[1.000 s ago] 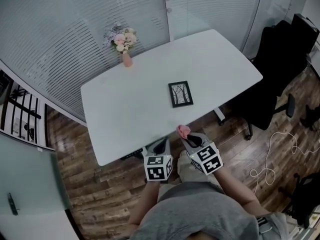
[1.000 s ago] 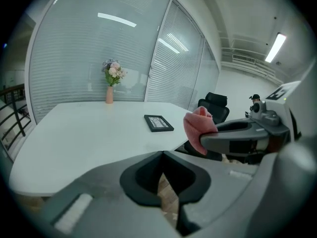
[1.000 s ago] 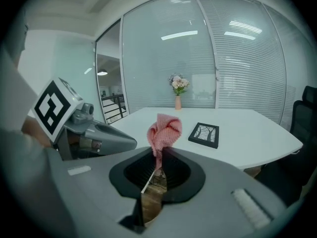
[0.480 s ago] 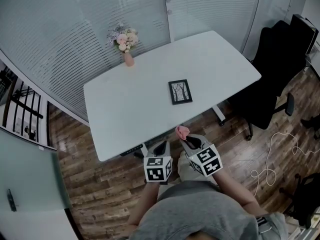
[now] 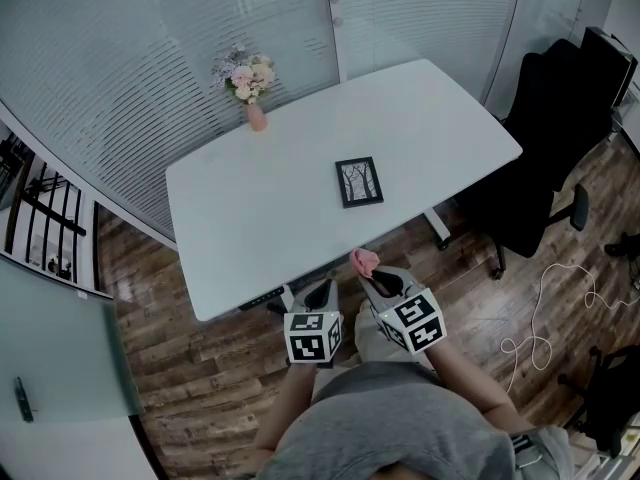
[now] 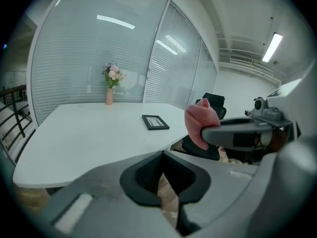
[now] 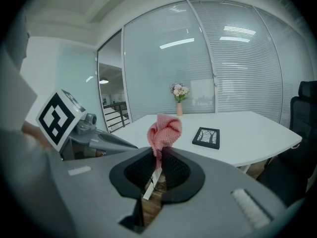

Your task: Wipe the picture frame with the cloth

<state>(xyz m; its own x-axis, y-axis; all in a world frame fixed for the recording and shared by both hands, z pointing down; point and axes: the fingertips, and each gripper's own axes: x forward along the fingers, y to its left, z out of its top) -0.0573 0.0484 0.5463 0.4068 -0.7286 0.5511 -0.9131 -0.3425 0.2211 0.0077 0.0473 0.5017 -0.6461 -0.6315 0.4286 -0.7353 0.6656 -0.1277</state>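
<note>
The surface [image 5: 260, 218] is a smooth white slab with rounded corners, bare over most of its top. On it, right of centre, lies the picture frame [image 5: 359, 182] flat: a small rectangle with a dark, narrow border round a pale print of bare trees. It is well apart from every edge and has open room on all sides. At the far left corner stands a slim pink vase of pale flowers [image 5: 250, 83], close to the ribbed glass wall [image 5: 150, 68]. A black office chair [image 5: 530, 168] sits off the right end, on a plank floor [image 5: 200, 358] where a pale cable [image 5: 545, 308] loops.

The cloth [image 7: 165, 131] is pink, coarse-knit and bunched into a soft lump. It is in the air just short of the near edge, not on the surface. The right claw [image 7: 158, 155] pinches its lower fold, and the rest stands up above the dark ribbed pads.

The left claw [image 6: 161, 155] is pressed together with nothing in it. Both claws are held side by side before the person's body — near the edge, angled forward and somewhat down toward the frame, the left one just left of the right.
</note>
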